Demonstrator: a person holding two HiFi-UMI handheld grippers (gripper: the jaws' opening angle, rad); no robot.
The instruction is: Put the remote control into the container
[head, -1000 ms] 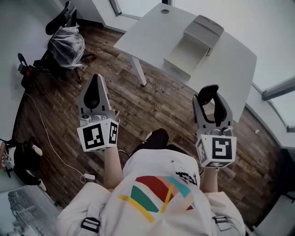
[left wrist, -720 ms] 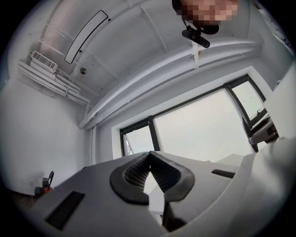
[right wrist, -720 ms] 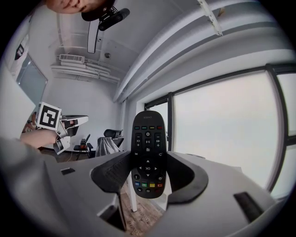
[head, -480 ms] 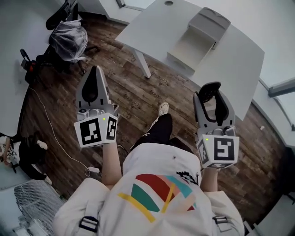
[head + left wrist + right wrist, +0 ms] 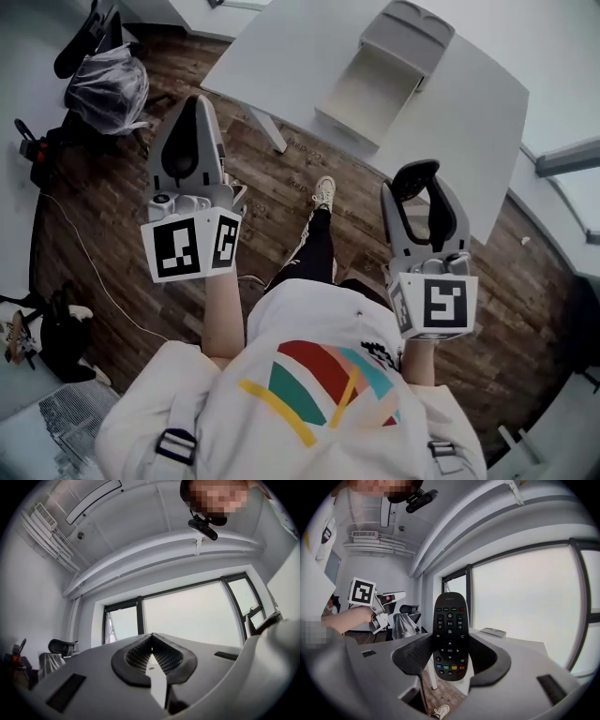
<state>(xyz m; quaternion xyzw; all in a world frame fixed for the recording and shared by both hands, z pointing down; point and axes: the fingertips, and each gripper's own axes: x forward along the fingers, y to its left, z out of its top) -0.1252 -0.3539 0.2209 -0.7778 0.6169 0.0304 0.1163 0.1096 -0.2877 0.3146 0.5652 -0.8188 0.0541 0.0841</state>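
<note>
The black remote control (image 5: 450, 637) stands upright between the jaws of my right gripper (image 5: 450, 660), which is shut on its lower half. In the head view the right gripper (image 5: 419, 178) hangs over the wooden floor, just short of the white table's (image 5: 478, 131) near edge, with the remote (image 5: 415, 180) dark between its fingers. The container (image 5: 373, 82), an open white box with its lid folded back, sits on the table ahead. My left gripper (image 5: 194, 105) is held up at the left, shut with nothing in it, and its jaws (image 5: 151, 654) point at the windows.
A table leg (image 5: 267, 131) stands between the two grippers. An office chair with a plastic bag (image 5: 103, 86) is at the far left, with a cable and bags on the floor (image 5: 56, 328). The person's shoe (image 5: 323, 192) is stepping forward on the wood floor.
The person has stepped toward the table, one foot now out in front. Both grippers keep their pose, and the remote stays in the right one.
</note>
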